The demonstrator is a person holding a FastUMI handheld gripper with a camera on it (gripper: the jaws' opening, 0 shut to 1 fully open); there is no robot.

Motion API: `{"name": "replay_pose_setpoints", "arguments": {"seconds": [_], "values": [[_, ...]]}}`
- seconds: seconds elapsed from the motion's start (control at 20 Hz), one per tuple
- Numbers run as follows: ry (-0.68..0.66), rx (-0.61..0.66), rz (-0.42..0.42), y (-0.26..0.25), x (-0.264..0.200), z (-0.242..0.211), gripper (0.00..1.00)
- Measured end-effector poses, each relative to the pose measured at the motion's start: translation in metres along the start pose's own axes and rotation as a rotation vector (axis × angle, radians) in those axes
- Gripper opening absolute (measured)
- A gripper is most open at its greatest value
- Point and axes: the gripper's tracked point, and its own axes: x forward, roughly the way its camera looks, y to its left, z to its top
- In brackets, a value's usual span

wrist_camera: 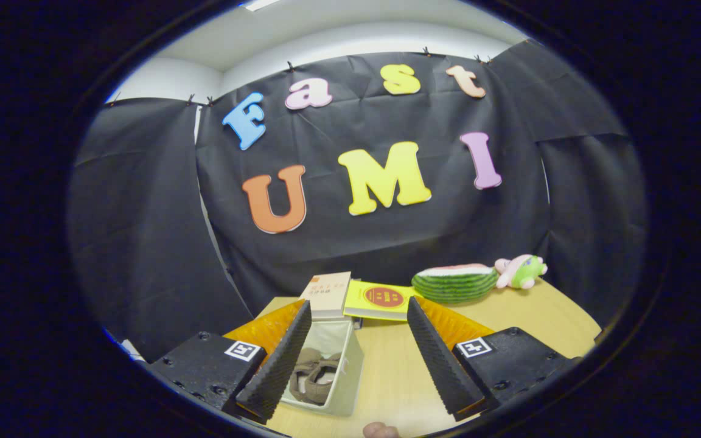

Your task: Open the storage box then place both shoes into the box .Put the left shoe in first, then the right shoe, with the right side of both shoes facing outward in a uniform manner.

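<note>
The storage box (332,371), a pale open-topped fabric bin, stands on a light wooden table (399,377) between the gripper's two fingers, close against the left one, whose ridged pad (277,365) covers part of its near side. Inside lies brownish strapped footwear (314,374); whether it is one shoe or two I cannot tell, since the left finger hides part of it. The gripper (359,359) is spread wide, its fingers well apart and holding nothing, with bare tabletop between the box and the right finger. Each finger mount carries one square black-and-white marker, two in all. Beyond the box, at the table's far edge, lie two books: a pale one (327,293) touching the box's back rim, and a yellow one (381,299) with a round red emblem just beside it. Farther right sit one plush watermelon slice (455,283) and one small pink-and-green plush toy (521,271), the two touching. A rounded fingertip-like shape (381,431) shows at the near table edge. Black cloth (143,243) hangs behind and to both sides, clipped along its top, with white wall and ceiling above.
</note>
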Motion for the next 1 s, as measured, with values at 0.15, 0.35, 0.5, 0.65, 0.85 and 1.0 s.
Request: {"name": "replay_pose_setpoints", "arguments": {"seconds": [0.15, 0.35, 0.5, 0.65, 0.85, 1.0], "values": [[-0.097, -0.01, -0.022, -0.009, -0.03, 0.032, 1.0], [-0.204, -0.036, -0.033, -0.018, -0.071, 0.068, 1.0], [-0.266, -0.091, -0.063, -0.026, -0.106, 0.088, 1.0], [-0.291, -0.175, -0.136, -0.034, -0.129, 0.089, 1.0], [-0.317, -0.197, -0.162, -0.035, -0.148, 0.083, 1.0], [-0.323, -0.179, -0.183, -0.049, -0.156, 0.075, 1.0]]}}
